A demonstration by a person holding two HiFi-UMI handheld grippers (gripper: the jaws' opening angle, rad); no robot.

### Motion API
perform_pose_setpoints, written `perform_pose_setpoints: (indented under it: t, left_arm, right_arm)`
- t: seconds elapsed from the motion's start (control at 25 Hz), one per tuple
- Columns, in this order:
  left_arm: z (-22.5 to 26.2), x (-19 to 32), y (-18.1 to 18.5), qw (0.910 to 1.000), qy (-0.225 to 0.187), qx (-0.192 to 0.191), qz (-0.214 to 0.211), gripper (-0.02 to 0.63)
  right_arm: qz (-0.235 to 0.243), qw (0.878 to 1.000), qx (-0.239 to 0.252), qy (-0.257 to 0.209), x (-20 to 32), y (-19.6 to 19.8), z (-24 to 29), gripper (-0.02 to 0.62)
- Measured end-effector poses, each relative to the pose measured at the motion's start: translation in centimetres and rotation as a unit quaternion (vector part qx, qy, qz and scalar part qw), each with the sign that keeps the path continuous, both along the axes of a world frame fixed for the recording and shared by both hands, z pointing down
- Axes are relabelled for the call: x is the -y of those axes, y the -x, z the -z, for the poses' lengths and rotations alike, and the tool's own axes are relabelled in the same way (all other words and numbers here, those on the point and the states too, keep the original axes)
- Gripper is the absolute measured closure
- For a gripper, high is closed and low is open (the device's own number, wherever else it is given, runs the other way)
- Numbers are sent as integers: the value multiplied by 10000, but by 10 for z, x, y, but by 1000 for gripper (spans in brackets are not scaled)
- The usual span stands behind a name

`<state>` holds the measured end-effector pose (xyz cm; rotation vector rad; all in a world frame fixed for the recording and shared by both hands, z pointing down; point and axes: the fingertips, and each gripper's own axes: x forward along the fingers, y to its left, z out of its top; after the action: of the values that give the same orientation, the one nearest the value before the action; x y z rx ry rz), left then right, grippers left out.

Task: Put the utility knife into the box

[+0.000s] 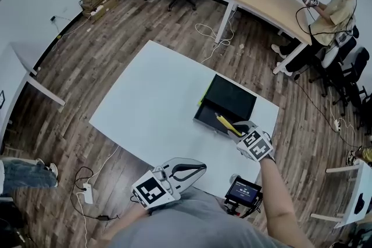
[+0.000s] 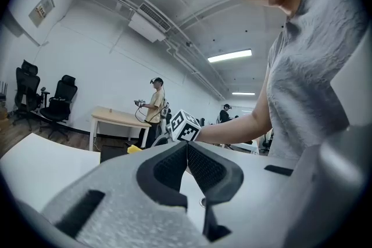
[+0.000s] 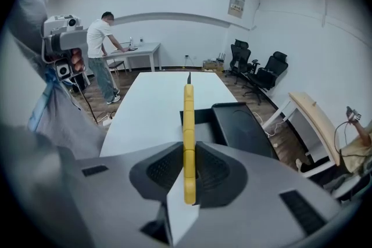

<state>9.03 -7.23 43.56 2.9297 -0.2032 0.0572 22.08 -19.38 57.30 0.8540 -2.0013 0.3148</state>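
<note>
Utility knife (image 3: 188, 119) clamped in right claw (image 3: 188, 151) (blade forward).

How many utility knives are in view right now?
1. The yellow utility knife is clamped in the right gripper, over the near edge of the black box. The box's inside is partly hidden.

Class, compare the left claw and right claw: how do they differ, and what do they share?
The right claw grips a yellow utility knife; the left claw is shut on nothing. The right claw is at the black box; the left claw sits near the person's body. Both carry marker cubes.
</note>
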Motion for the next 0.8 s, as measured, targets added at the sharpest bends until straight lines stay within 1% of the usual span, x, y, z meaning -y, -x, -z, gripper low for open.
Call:
perform_pose_setpoints:
  t: [0.28, 0.48, 0.8]
  left_arm:
    - [-4, 1, -7, 9999, 90, 61, 14, 588]
    - [-10, 1, -5, 9997, 147, 152, 123, 588]
    - [-16, 2, -3, 9990, 243, 249, 267, 588]
  right_arm:
    - [117, 9990, -333, 286, 20, -9, -40, 517]
    - [340, 9964, -649, 433, 32, -17, -71, 517]
    - [198, 9934, -740, 851, 42, -28, -115, 517]
